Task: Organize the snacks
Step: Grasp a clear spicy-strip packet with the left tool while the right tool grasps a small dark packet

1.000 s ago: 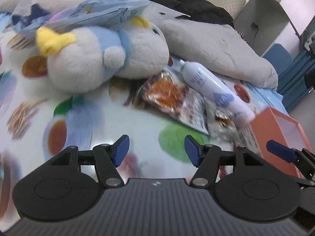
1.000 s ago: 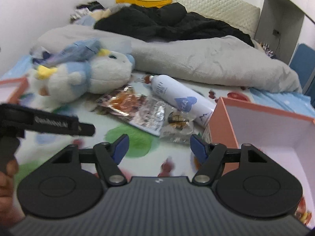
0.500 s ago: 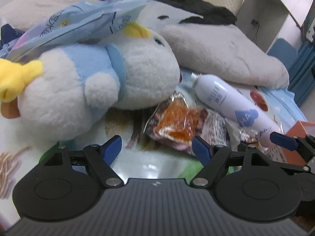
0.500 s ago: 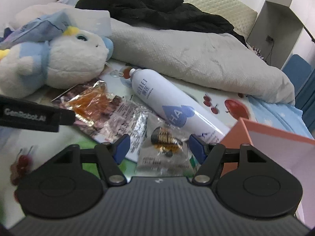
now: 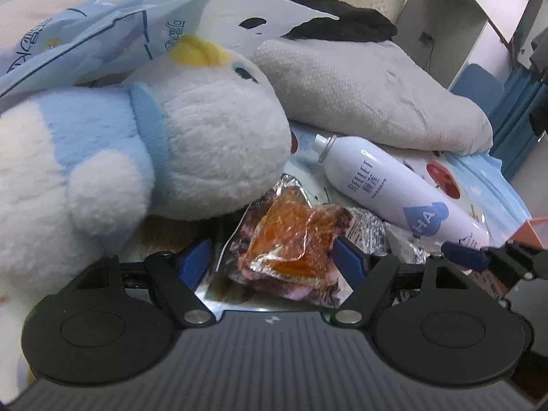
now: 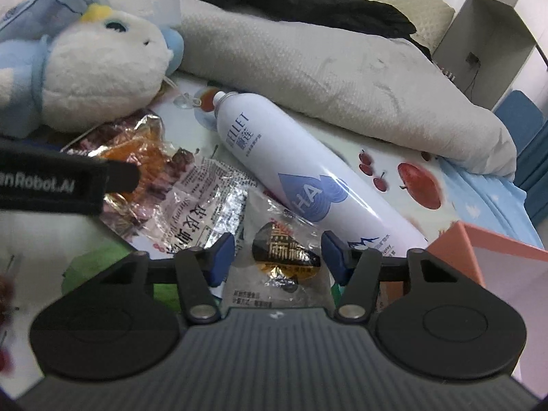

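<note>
An orange snack packet in crinkled foil (image 5: pixel 291 239) lies on the patterned bedsheet, between the open blue fingertips of my left gripper (image 5: pixel 272 262); it also shows in the right wrist view (image 6: pixel 137 157). A small clear packet with a black and orange label (image 6: pixel 286 257) lies between the open fingertips of my right gripper (image 6: pixel 279 257). A flat silver packet with printed text (image 6: pixel 202 205) lies between the two snacks. The left gripper's finger (image 6: pixel 68 185) crosses the right wrist view at left.
A white and blue plush toy (image 5: pixel 154 147) lies just left of the snacks, with a light blue plastic bag (image 5: pixel 102 37) on top. A white spray can (image 6: pixel 301 167) lies beside them. An orange box (image 6: pixel 496 260) stands at right. A grey blanket (image 6: pixel 342 75) lies behind.
Both grippers have moved forward and down toward the bed. The orange packet now lies between the left fingertips and the small labelled packet between the right fingertips.
</note>
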`<move>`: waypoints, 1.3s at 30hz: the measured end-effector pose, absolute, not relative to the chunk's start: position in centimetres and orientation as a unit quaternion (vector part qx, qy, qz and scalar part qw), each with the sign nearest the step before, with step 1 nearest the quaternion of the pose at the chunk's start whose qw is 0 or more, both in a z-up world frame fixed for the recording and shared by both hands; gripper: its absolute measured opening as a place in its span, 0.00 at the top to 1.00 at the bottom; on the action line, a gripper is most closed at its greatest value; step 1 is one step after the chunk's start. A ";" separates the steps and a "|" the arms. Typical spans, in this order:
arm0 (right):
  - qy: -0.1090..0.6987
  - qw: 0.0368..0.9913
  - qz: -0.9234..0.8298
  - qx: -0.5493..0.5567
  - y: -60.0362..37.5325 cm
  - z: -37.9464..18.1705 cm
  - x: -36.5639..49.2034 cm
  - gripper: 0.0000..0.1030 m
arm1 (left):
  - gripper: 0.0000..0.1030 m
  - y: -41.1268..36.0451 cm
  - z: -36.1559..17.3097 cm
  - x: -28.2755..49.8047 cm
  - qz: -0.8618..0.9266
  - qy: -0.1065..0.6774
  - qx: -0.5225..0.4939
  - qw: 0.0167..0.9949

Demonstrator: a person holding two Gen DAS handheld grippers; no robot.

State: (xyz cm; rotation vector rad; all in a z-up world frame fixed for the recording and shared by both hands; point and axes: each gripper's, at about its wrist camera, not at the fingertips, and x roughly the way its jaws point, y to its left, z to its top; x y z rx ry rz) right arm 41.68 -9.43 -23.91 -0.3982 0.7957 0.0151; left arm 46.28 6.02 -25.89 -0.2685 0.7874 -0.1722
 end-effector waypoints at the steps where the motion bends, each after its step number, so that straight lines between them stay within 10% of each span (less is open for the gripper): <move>1: 0.388 0.902 0.007 -0.189 -9.5 -24.0 41.8 0.44 | 0.21 5.9 -25.9 46.5 -0.082 0.381 -0.130 0.912; 10: 0.405 0.900 0.025 -0.161 -10.0 -24.0 41.8 0.52 | 0.23 3.8 -26.1 47.9 -0.070 0.383 -0.107 0.915; 29: 0.442 0.883 0.088 -0.134 -9.6 -23.0 35.0 0.63 | 0.78 4.0 -25.1 42.8 -0.052 0.438 -0.112 0.891; 39: 0.475 0.861 0.123 -0.137 -9.6 -22.2 27.4 0.64 | 0.83 5.0 -23.7 34.4 -0.022 0.457 -0.115 0.882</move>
